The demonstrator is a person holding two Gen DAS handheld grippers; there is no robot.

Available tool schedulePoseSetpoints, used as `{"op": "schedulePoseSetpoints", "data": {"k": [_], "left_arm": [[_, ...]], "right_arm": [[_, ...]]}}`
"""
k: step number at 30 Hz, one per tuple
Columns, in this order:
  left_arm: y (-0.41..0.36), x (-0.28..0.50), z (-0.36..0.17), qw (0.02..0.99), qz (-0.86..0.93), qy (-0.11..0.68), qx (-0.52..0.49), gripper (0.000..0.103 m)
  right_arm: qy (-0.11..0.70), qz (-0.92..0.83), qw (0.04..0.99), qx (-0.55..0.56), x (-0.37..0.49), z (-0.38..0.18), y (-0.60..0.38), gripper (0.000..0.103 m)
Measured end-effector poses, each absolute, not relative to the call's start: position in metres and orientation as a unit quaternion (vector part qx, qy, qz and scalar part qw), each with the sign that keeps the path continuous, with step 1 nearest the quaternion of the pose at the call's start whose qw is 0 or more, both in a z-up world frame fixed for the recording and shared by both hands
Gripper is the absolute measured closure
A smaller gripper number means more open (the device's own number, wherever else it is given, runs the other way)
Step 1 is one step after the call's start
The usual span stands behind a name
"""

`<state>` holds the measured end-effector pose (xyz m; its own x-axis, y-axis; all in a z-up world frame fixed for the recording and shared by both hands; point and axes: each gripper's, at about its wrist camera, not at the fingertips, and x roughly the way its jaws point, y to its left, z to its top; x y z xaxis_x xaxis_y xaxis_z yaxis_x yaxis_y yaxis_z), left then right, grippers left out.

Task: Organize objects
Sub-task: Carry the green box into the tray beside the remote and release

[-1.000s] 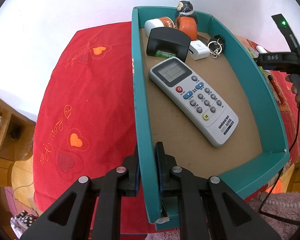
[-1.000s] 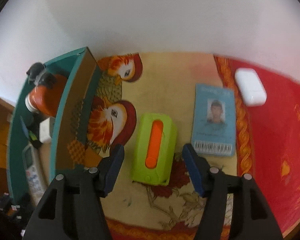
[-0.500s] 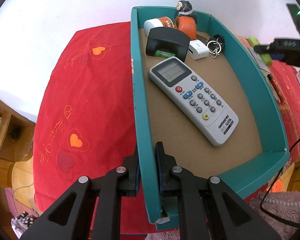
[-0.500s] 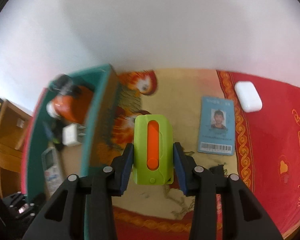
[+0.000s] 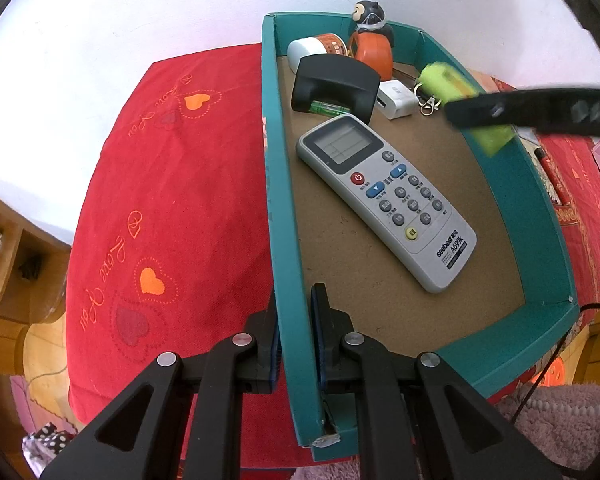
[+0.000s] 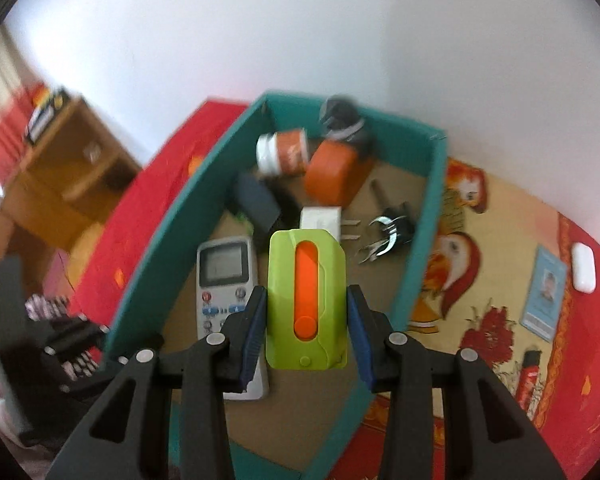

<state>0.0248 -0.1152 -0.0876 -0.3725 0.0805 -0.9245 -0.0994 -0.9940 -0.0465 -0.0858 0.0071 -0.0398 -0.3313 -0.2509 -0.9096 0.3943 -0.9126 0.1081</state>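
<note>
right wrist: right gripper (image 6: 306,316) clamped on green cutter (image 6: 306,300) above teal box (image 6: 424,240); left gripper (image 5: 294,332) pinches box wall

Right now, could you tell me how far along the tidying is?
Done: remote, orange jar and keys lie in the teal box. In hand: the right claw carries the green cutter over it; the left claw grips its wall. Left: ID card, white case.
</note>
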Motion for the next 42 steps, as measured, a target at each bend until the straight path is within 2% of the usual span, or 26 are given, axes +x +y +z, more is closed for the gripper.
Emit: {"op": "schedulePoseSetpoints", "data": {"k": [4,12,31,35,37,38,39,42], "left_arm": [[-0.115,0.024,-0.087,0.054,0.828,0.008,-0.557,0.089],[-0.113,0.024,-0.087,0.054,0.828,0.009,-0.557,0.089],[-0.112,0.023,-0.088,0.053,0.829,0.008,-0.557,0.089],[-0.111,0.024,-0.087,0.054,0.829,0.008,-0.557,0.089],[-0.112,0.024,-0.087,0.054,0.829,0.008,-0.557,0.089],[-0.111,0.024,-0.087,0.054,0.829,0.007,-0.557,0.089],[-0.112,0.024,-0.087,0.054,0.829,0.007,-0.557,0.089],[-0.112,0.024,-0.087,0.055,0.829,0.008,-0.557,0.089]], "right_arm": [[0.109,-0.800,0.193,0.558,-0.089,-0.063,-0.011,0.064],[0.129,-0.785,0.189,0.576,-0.091,-0.086,-0.024,0.064],[0.102,-0.773,0.201,0.593,-0.093,-0.099,-0.030,0.064],[0.099,-0.774,0.203,0.591,-0.093,-0.097,-0.029,0.060],[0.100,-0.780,0.204,0.583,-0.090,-0.089,-0.025,0.053],[0.101,-0.784,0.204,0.578,-0.089,-0.086,-0.024,0.042],[0.099,-0.787,0.206,0.573,-0.088,-0.082,-0.023,0.039],[0.081,-0.795,0.212,0.562,-0.087,-0.070,-0.015,0.039]]}}
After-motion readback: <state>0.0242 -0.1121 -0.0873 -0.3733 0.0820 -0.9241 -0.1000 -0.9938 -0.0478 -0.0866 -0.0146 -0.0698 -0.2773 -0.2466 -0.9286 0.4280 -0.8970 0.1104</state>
